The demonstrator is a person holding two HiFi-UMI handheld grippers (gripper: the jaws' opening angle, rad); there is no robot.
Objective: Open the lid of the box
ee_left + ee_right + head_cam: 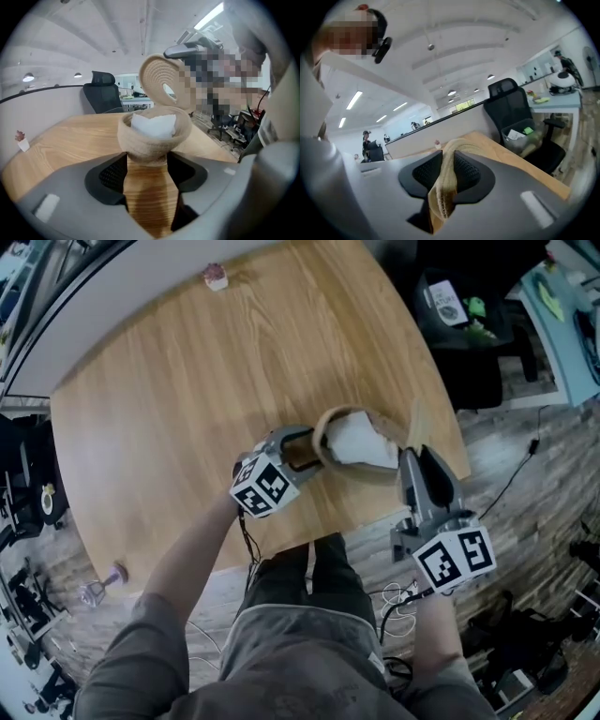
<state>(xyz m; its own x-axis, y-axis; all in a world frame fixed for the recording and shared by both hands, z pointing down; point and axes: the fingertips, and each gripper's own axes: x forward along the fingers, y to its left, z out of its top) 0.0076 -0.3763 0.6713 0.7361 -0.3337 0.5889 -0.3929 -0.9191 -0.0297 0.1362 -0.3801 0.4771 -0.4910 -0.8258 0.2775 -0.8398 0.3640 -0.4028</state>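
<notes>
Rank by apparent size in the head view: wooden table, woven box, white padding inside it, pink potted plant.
Largest first:
wooden table
woven box
white padding
pink potted plant
The plant is farthest away, shrinking it.

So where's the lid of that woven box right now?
The lid is pinched on edge in the right claw, just right of the open box in the head view, near the table's right-hand edge.

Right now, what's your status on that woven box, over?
Left gripper clamps the box at its base. Right gripper pinches the lid, tipped up off the box. White padding shows inside. Nothing blocks it.
</notes>
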